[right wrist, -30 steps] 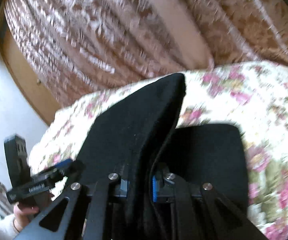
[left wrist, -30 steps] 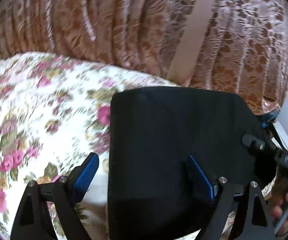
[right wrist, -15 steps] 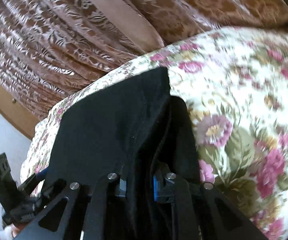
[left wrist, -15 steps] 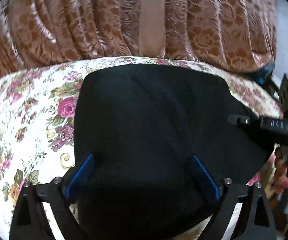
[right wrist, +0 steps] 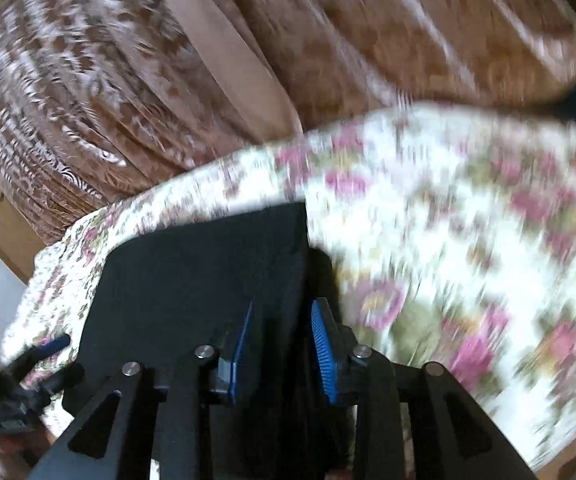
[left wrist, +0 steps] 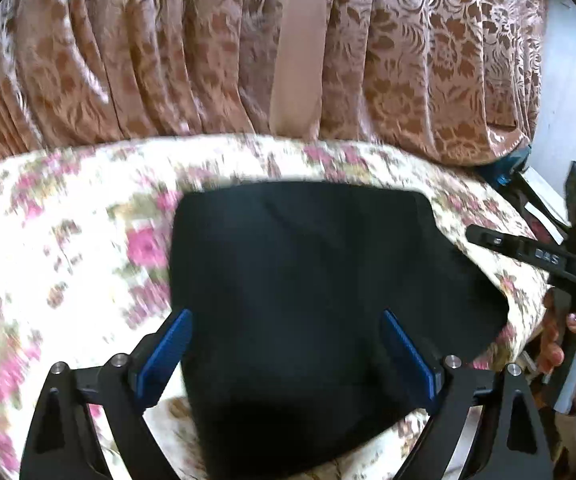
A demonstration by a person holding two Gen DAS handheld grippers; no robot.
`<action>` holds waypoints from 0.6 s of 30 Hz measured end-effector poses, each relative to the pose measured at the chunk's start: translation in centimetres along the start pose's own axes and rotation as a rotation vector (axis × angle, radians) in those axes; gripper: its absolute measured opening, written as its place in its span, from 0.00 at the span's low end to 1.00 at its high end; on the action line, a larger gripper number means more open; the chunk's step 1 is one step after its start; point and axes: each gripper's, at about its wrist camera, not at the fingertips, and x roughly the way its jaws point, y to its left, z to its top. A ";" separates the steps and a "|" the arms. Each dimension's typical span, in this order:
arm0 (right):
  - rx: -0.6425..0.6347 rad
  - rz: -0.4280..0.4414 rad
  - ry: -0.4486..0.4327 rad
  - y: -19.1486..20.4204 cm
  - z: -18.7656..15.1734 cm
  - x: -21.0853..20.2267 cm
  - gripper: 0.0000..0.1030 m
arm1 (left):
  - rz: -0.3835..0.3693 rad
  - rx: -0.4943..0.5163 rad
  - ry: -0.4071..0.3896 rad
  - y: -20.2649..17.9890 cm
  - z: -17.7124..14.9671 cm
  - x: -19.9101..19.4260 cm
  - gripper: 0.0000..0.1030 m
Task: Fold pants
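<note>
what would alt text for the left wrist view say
A folded black fabric pair of pants lies on a white bedspread with pink flowers, framed by the wide-open left gripper with its blue-padded fingers. Brown patterned curtains hang behind the bed, and the black right gripper, held by a hand, enters from the right edge.

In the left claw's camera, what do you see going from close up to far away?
Left claw → black pants → flowery bedspread → brown patterned curtain.
</note>
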 end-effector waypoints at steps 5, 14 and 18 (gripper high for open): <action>-0.173 0.015 -0.035 4.2 2.6 -0.4 0.29 | 0.037 0.043 0.020 -0.6 3.8 1.9 0.91; -0.271 -0.085 0.085 6.3 3.6 6.7 0.29 | 0.096 0.025 0.201 -0.5 6.0 10.2 0.86; -0.219 -0.126 0.133 3.9 3.0 9.9 0.28 | 0.118 0.034 0.193 -0.2 6.1 11.9 0.95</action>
